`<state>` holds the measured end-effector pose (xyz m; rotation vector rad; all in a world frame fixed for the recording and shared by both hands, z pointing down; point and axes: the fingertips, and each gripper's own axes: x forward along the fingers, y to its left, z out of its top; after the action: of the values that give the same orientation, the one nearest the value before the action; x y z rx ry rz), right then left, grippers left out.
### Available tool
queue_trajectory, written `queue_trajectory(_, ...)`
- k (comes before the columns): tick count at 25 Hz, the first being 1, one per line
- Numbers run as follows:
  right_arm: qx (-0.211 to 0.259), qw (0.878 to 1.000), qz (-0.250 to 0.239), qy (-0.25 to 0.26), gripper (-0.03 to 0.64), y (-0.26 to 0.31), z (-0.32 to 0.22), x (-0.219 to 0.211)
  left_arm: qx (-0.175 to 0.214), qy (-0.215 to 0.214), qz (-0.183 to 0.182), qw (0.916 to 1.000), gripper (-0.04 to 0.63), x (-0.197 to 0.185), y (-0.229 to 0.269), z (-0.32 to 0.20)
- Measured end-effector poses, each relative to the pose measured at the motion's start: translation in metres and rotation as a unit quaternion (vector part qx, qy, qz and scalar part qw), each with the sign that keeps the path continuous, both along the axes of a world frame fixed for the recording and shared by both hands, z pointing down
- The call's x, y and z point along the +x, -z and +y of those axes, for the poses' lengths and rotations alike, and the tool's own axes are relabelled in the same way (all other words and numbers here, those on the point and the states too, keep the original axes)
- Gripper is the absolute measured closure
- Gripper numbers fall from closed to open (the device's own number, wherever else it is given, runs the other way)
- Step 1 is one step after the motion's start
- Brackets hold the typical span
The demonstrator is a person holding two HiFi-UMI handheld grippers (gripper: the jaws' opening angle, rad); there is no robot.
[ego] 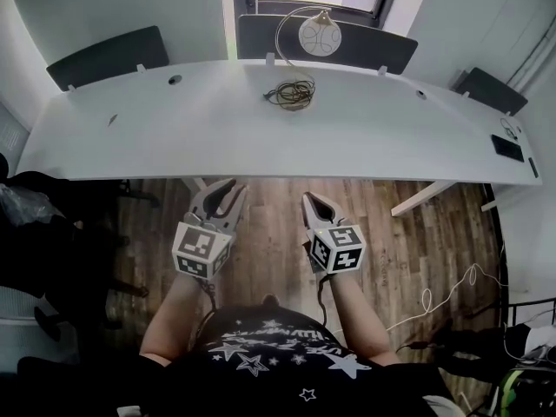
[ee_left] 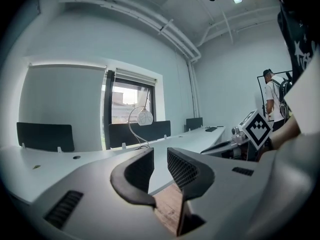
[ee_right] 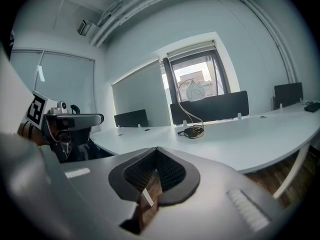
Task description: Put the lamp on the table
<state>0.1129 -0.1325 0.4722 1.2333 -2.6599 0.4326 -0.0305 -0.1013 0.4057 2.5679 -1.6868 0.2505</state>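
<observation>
Left hand-held gripper narrowly apart, right hand-held gripper closed, lamp well ahead

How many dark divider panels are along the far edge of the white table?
3. The left panel toward the left end, the middle panel behind the lamp, the right panel toward the right end. Others may be out of view.

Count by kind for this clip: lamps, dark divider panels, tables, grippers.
lamp: 1
dark divider panels: 3
table: 1
grippers: 2, the left gripper and the right gripper
Total: 7
</observation>
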Motion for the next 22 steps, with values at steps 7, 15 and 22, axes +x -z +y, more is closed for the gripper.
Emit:
queue_trajectory(7, 0.010, 1.000, 0.023, 0.018, 0.616, 0.010, 0.026, -0.032, 0.065, 0.035, 0.009, 0.9972, 0.511, -0.029, 0.027, 0.019)
queue_trajectory(15, 0.016, 0.999, 0.039, 0.034, 0.616, 0.012, 0.068, -0.067, 0.173, 0.145, 0.023, 0.9739, 0.448, -0.104, 0.067, 0.080)
queue_trajectory(22, 0.022, 0.998, 0.044, 0.033, 0.616, 0.015, 0.090, -0.082, 0.187, 0.193, 0.035, 0.9624, 0.359, -0.145, 0.073, 0.114)
